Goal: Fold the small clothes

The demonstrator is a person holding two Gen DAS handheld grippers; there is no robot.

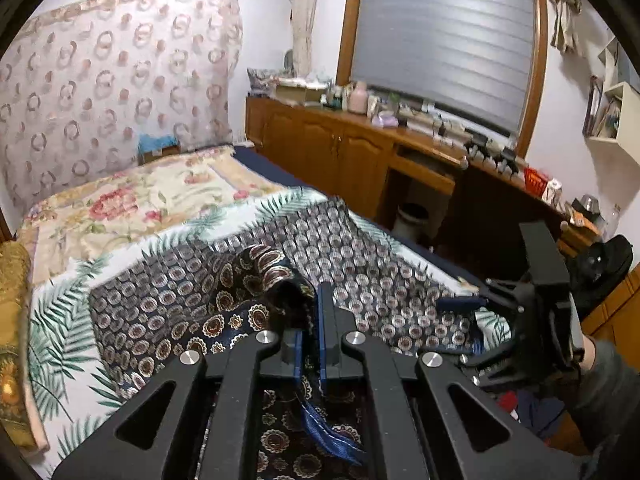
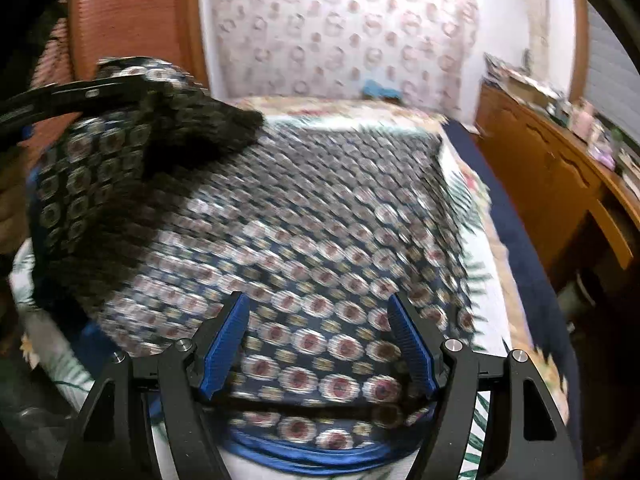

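Item: patterned garment mid-fold on bed, one corner lifted; slip and bunching are the risks.

Bed, leaf-print cover: carries the garment ahead of both tools. Patterned garment, dark with medallion print, blue hem: mostly flat, spread forward from the right tool, its edge just under that tool's tips. Left tool: pressed together, pinching a raised fold of the garment. Right tool: spread wide, holding nothing, hovering over the near hem. Judged risks: slick fabric may slide out of the left tool's pinch; with the near hem unpinned, carrying the corner over could drag the whole piece and crease it crookedly.
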